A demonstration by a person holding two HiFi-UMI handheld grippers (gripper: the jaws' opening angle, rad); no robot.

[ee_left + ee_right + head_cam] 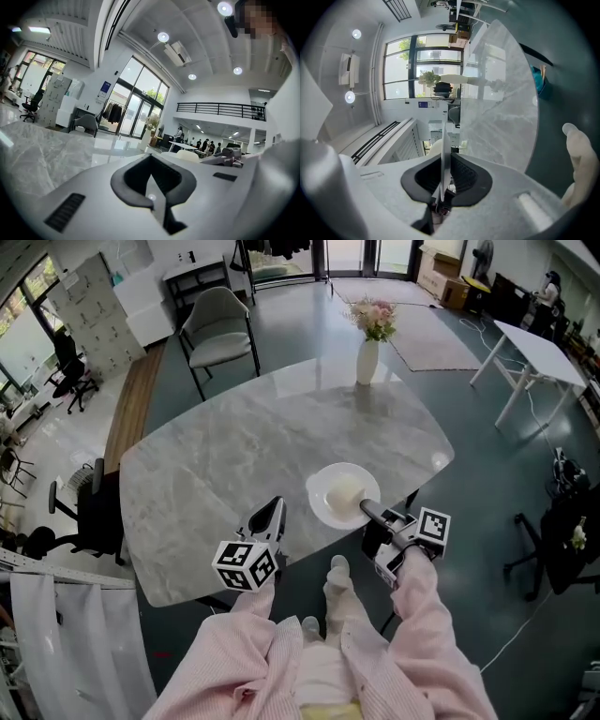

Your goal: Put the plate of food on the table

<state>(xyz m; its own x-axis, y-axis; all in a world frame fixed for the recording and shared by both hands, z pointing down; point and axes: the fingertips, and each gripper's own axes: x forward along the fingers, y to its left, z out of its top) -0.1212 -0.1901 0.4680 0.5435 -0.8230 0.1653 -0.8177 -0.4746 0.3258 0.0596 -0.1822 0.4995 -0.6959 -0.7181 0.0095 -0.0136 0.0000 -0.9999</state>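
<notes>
- Wide room with a dark floor (487,474), a pale rug (436,334) at the far right and a white side table (536,351) further right.
- Grey marble table (225,465) across the middle, with a grey chair (217,329) at its far left side and a white vase (367,360) of pink flowers upright near its far edge.
- Pink sleeves (244,662) at the near edge, one behind each tool.
- White plate (323,502) carrying a pale mound of food (345,491), over the table's near right part, just inside the near edge; resting or hovering, cannot tell.
- At the plate's near right rim, the right gripper (367,510), clenched on it, with the rim edge-on between the dark pads (466,178).
- Just left of the plate and apart from it, the left gripper (273,510), jaws pressed together with nothing between them.
</notes>
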